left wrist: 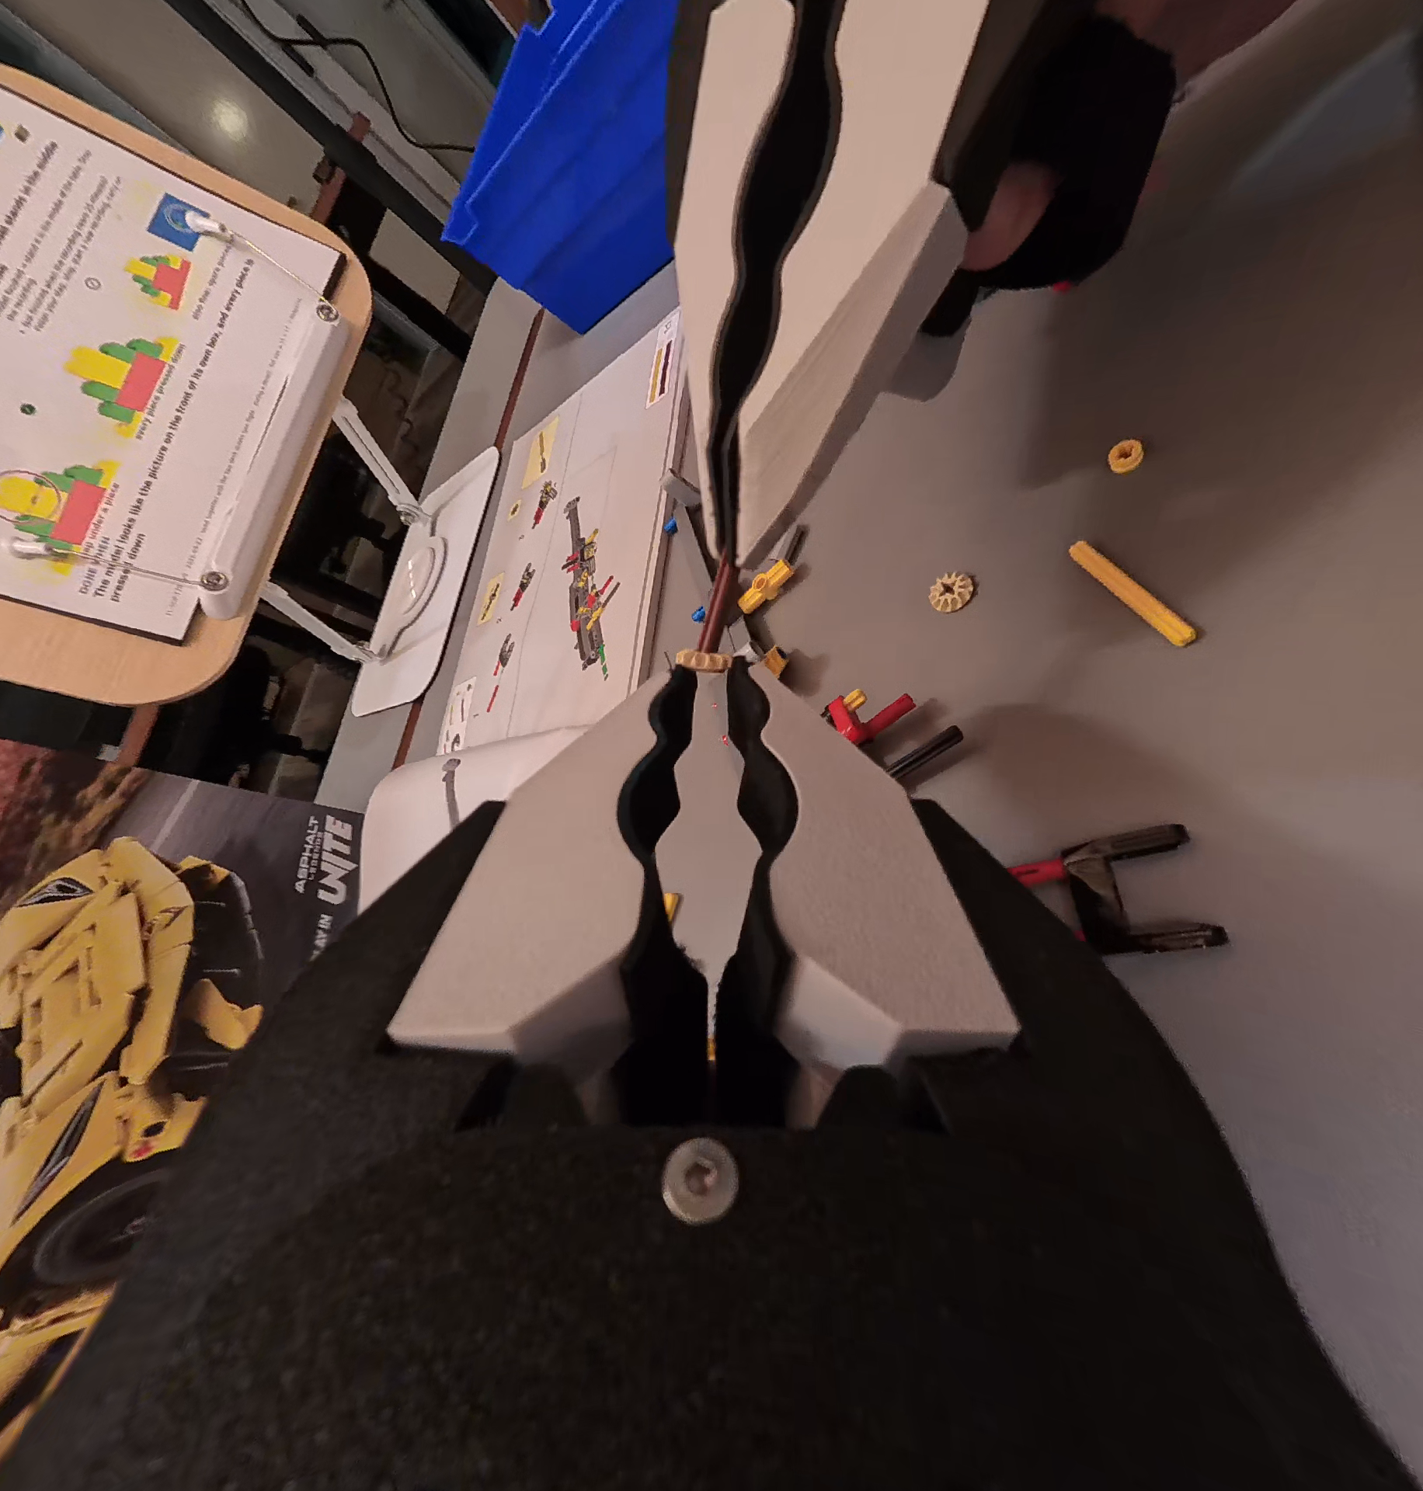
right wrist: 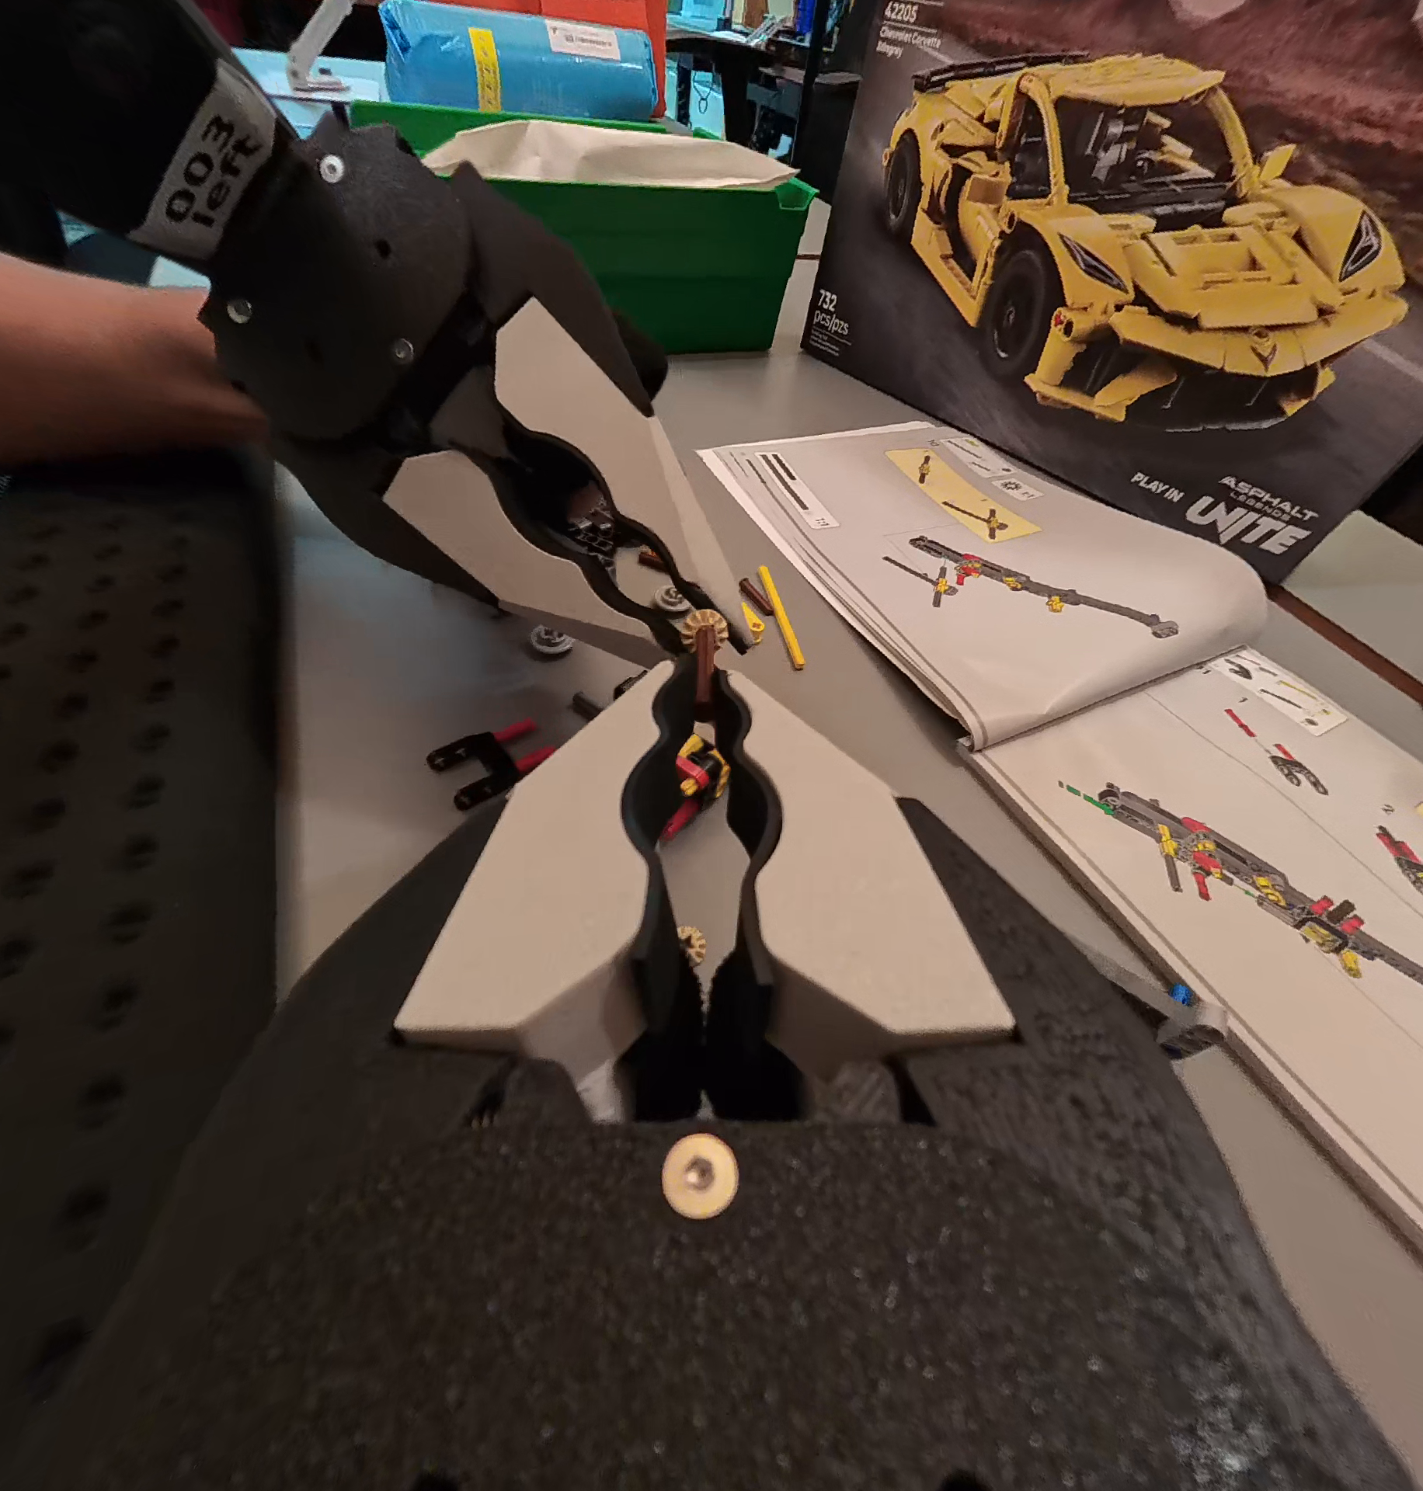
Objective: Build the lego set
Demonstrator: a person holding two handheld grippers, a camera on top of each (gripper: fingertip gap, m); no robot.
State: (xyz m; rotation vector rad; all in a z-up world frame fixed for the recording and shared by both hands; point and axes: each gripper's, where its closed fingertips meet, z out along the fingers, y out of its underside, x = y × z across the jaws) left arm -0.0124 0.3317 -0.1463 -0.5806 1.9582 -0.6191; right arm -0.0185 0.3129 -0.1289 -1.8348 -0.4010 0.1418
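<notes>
The left gripper (left wrist: 704,674) pinches a small tan bevel gear (left wrist: 702,661) at its fingertips, and the right gripper (left wrist: 728,557) comes in from the far side clamped on a slim dark-brown axle rod (left wrist: 716,605). The two meet tip to tip above the grey table (left wrist: 1176,1129). In the right wrist view the axle (right wrist: 704,670) points straight into the hub of the gear (right wrist: 704,625), so the step in hand looks like threading gear onto axle. Whether the rod is seated or only touching the hub, I cannot tell.

Next move, as I judge it: keep both grips firm, line up the cross hole, then push along the rod's length without tilting.

A spare tan gear (left wrist: 951,593), a long yellow axle (left wrist: 1132,593) and the open instruction booklet (right wrist: 1015,605) lie nearby on the table.
</notes>
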